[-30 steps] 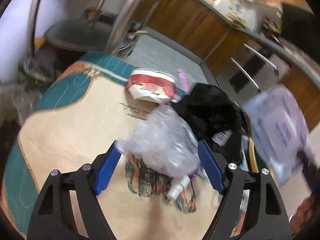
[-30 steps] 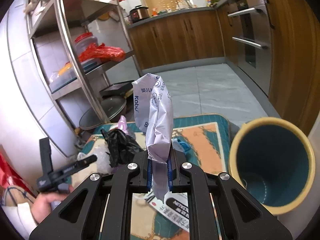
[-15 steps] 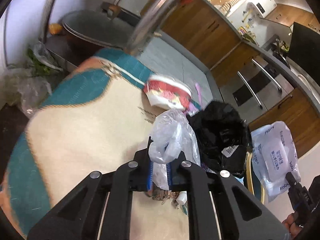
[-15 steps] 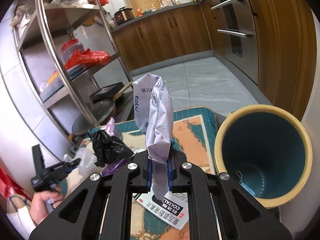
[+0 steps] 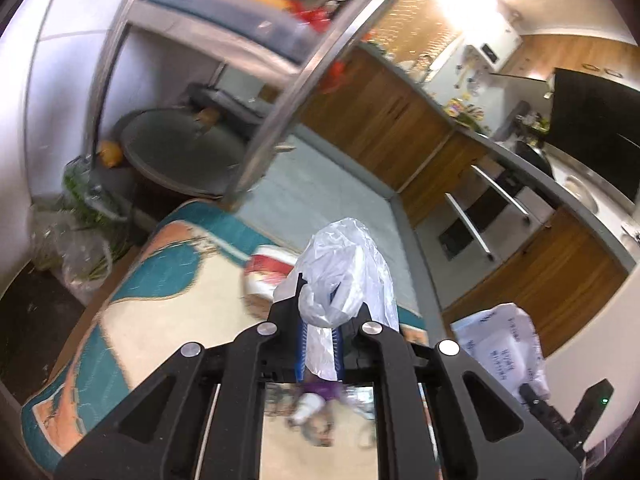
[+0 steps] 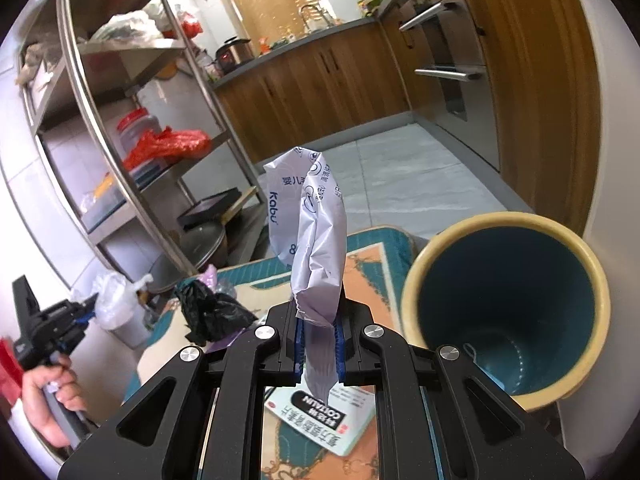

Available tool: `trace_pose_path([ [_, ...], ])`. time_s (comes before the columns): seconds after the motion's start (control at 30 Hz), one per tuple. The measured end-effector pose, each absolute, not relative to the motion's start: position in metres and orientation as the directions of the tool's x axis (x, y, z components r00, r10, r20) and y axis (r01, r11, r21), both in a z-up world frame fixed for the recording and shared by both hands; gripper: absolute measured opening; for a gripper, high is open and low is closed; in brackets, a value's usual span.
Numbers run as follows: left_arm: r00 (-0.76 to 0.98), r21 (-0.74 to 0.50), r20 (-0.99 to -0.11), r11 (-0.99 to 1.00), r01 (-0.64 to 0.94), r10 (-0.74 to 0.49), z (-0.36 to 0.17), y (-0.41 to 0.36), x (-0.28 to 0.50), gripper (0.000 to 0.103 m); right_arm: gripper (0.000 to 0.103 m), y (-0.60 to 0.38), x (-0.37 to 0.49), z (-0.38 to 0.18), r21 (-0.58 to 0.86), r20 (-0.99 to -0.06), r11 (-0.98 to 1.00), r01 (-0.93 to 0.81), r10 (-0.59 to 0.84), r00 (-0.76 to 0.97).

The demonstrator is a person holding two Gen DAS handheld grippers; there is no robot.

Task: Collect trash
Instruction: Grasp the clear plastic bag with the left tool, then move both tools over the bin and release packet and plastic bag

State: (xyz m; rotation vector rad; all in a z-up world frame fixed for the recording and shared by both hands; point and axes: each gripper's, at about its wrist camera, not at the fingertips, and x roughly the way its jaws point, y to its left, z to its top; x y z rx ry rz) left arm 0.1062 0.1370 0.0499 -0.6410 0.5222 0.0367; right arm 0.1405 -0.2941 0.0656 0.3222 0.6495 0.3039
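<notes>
Trash's only partly collected: left gripper (image 5: 319, 350) jaws clamp a clear plastic bag (image 5: 344, 276), right gripper (image 6: 319, 354) jaws pinch a wipes packet (image 6: 310, 232) beside the bin (image 6: 412, 284); black bag (image 6: 212, 312) and leaflet (image 6: 324, 420) remain.

A teal, cream and orange patterned rug (image 6: 384, 264) is spread on pale grey floor tiles (image 6: 404, 176); on the rug are seen a crumpled black plastic bag (image 6: 212, 314), a flat white printed packet (image 6: 332, 420) and a red-and-white paper bowl (image 5: 268, 274).
</notes>
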Motion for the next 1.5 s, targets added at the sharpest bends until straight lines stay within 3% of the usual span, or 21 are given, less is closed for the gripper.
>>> trace_pose_path([
  [0.4, 0.812, -0.488, -0.492, 0.872, 0.041, -0.314, 0.070, -0.006, 0.145, 0.010, 0.013, -0.359, 0.125, 0.062, 0.449, -0.507, 0.892, -0.051, 0.301, 0.808],
  [0.77, 0.691, -0.425, -0.575, 0.882, 0.206, -0.438, 0.050, -0.139, 0.188, 0.010, 0.013, -0.388, 0.128, 0.041, 0.427, -0.599, 0.899, 0.096, 0.202, 0.775],
  [1.13, 0.601, -0.298, -0.668, 0.898, 0.324, -0.438, 0.017, -0.230, 0.217, 0.010, 0.013, -0.410, 0.129, 0.020, 0.411, -0.679, 0.887, 0.212, 0.143, 0.720],
  [1.5, 0.524, -0.255, -0.740, 0.897, 0.361, -0.421, -0.016, -0.256, 0.225, 0.010, 0.019, -0.418, 0.136, 0.003, 0.432, -0.725, 0.862, 0.266, 0.157, 0.670],
])
